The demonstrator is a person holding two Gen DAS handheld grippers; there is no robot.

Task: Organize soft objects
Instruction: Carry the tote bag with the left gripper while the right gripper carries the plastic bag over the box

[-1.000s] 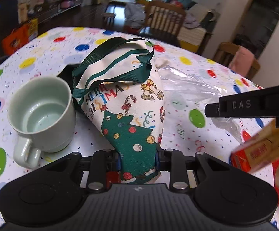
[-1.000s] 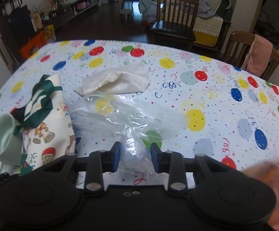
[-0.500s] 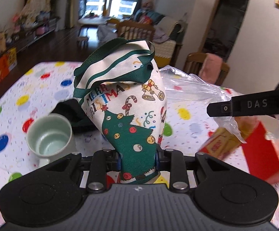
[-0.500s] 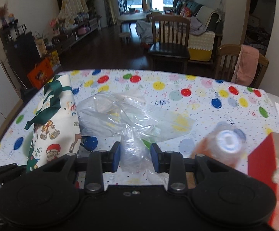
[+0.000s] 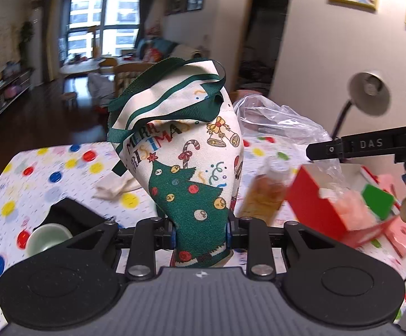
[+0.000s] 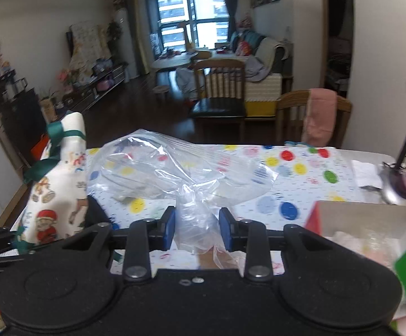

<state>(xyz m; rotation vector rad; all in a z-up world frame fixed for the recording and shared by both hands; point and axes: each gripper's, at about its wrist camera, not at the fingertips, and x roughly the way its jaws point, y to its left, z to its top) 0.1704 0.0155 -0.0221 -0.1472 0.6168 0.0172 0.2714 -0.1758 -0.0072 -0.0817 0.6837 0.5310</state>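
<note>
A living room lies beyond my polka-dot table (image 6: pixel 301 168). My left gripper (image 5: pixel 200 231), tilted downward, clamps a Christmas cloth bag (image 5: pixel 183 151) lifted above the table; my right gripper (image 6: pixel 197 228), beside it, clamps a clear plastic bag (image 6: pixel 175 165).

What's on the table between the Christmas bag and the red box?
In the left wrist view, a bottle of amber drink stands between the Christmas bag and the red box, partly behind the clear plastic bag.
</note>
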